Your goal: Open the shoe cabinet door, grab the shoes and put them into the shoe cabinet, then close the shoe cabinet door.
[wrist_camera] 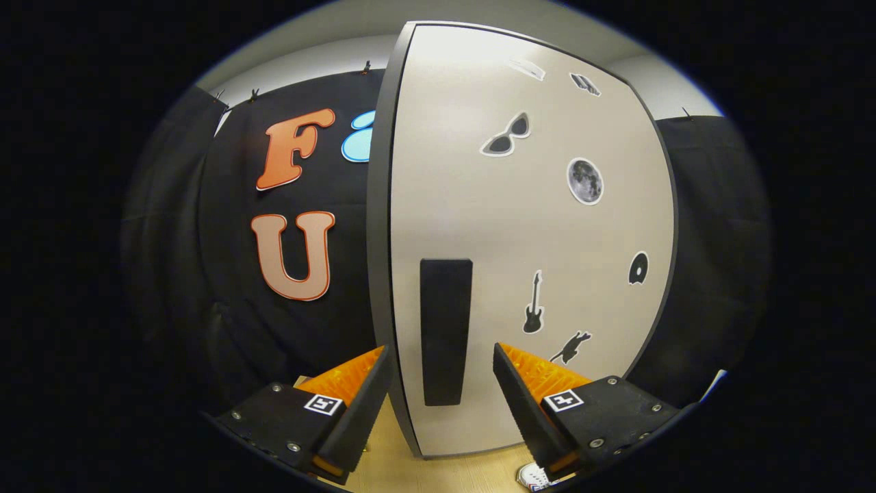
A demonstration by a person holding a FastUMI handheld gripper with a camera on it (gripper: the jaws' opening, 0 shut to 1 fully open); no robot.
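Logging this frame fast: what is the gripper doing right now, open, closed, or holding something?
Gripper: open, holding nothing; its fingers straddle the tall black handle on the pale grey cabinet door, not touching it.

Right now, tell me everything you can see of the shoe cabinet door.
The shoe cabinet door is a tall, pale, smooth panel with a dark edge, standing upright on the wood-look floor. A black vertical handle sits low near its left edge. Stickers dot it: sunglasses, moon, disc, guitar, a small animal. The open hand-held gripper straddles the handle and door edge; contact cannot be told.
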